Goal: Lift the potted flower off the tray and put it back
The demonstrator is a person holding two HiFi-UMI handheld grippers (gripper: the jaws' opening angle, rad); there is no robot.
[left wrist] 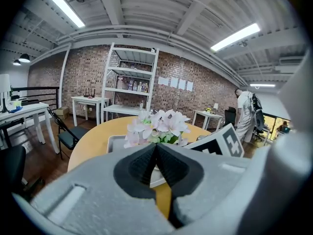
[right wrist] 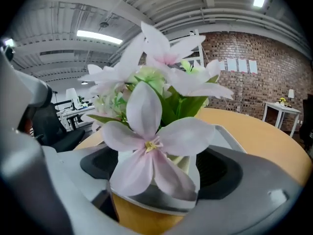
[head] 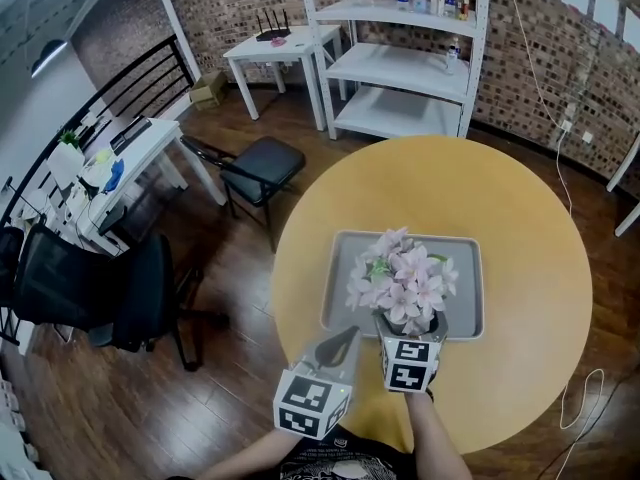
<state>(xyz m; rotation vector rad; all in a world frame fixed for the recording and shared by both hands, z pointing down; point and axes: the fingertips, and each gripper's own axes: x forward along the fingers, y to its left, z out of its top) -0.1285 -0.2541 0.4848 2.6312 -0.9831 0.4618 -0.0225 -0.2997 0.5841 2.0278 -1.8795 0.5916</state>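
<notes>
The potted flower (head: pixel 405 286) stands at the near edge of the tray (head: pixel 345 244), loose between the wide-spread jaws of the right gripper (head: pixel 410 328), while the left gripper (head: pixel 347 335) is pinched together and empty, so this looks like the release step, and next the right gripper should back straight out without brushing it.

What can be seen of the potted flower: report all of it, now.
The potted flower is a bunch of pale pink blooms with yellowish centres and green leaves, artificial by their look, upright in a small white pot. It stands on the grey tray, near the edge closest to the person, on the round yellow table. The right gripper has its jaws open on either side of the pot; neither pad seems to press on it.
</notes>
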